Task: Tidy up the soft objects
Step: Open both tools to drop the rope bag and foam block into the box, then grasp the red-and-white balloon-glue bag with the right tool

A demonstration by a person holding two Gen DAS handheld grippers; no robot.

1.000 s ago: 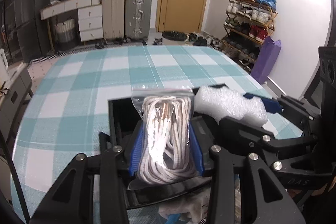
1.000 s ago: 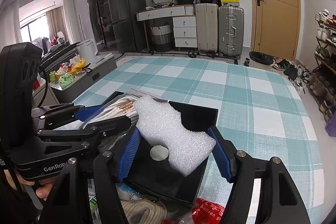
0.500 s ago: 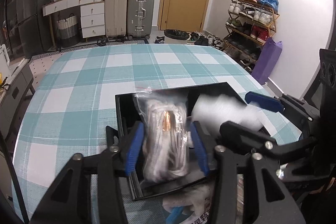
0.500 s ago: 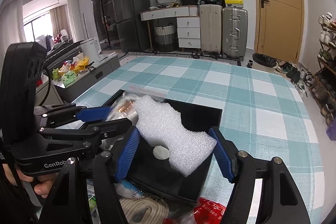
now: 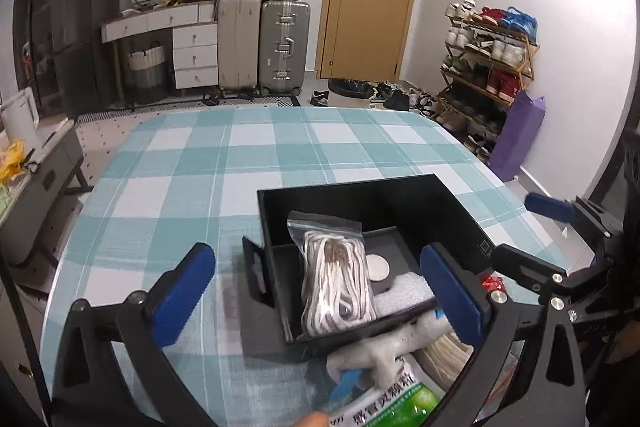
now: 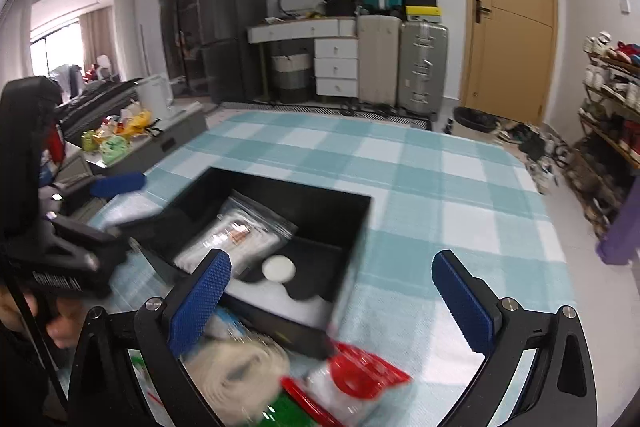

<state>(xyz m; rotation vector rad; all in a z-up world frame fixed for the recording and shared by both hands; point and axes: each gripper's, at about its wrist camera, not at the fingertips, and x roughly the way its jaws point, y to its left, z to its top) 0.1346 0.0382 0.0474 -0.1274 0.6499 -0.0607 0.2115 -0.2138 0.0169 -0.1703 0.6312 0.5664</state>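
Two grippers hovered over a wide table (image 5: 248, 163) under a teal checked cloth, and on it sat an open black box (image 5: 352, 193) with a flap folded out at its near left corner. Inside lay a clear zip bag of pale cord (image 5: 334, 275), stretched front to back along the box's left side, and a white foam piece (image 5: 404, 293) against the near wall beside it, with a small white disc (image 6: 279, 268) on the floor between them. The left gripper (image 5: 320, 295) and the right gripper (image 6: 332, 291) both had their fingers spreading wide, holding nothing; the bag lay below the left one's gap, untouched. By the look of it the bag would be light, floppy and slick, best pinched across its fat middle rather than the thin sealed top; the foam would crush easily, so a gentle squeeze at its waist would do. More soft things waited at the near edge: a roll of cream webbing (image 6: 236, 375) and some printed packets (image 5: 394, 407).
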